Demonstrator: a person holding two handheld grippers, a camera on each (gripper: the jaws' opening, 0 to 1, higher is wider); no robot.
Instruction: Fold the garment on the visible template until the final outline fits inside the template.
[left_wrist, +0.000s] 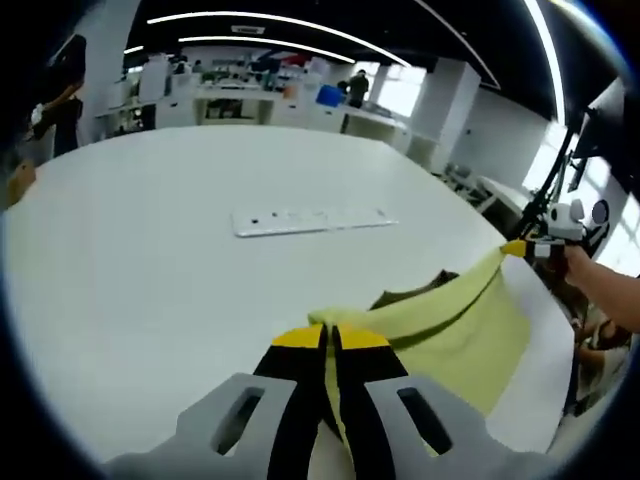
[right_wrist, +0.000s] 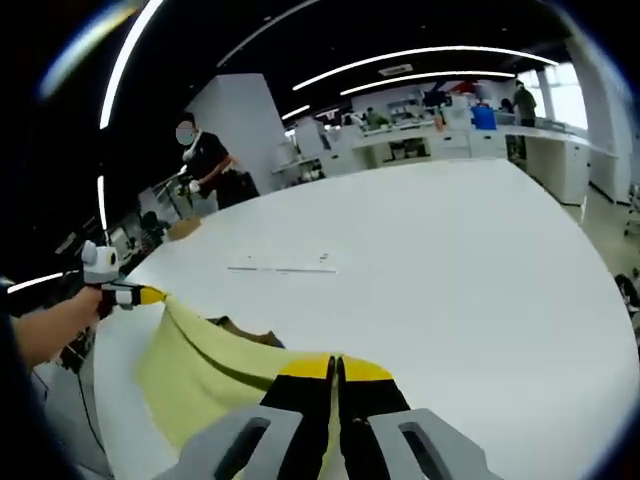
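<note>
Here the pale yellow cloth garment (left_wrist: 455, 320) hangs stretched between the two tools above the wide white round bench (left_wrist: 180, 230), its upper hem pulled into a taut line from one tool to the other. In the left gripper view, the left tool (left_wrist: 331, 338), grey with black jaws and yellow tips, has its jaws pressed together on one corner of the yellow garment, the cloth pinched between the tips and running down between the jaws. Far to the right in that view the right tool (left_wrist: 520, 248) grips the opposite corner, held by a person's bare forearm (left_wrist: 605, 285). In the right gripper view the right tool (right_wrist: 335, 368) is likewise clamped on the garment (right_wrist: 200, 370), and the left tool (right_wrist: 150, 295) appears at the left edge, holding the other corner. A darker olive patch of fabric (left_wrist: 415, 291) shows just behind the raised hem. A long flat white strip (left_wrist: 313, 219) lies on the bench well beyond the garment. A white sheet (left_wrist: 545, 360) lies under the hanging cloth. A person in dark clothes (right_wrist: 205, 160) stands beyond the far edge of the bench.
</note>
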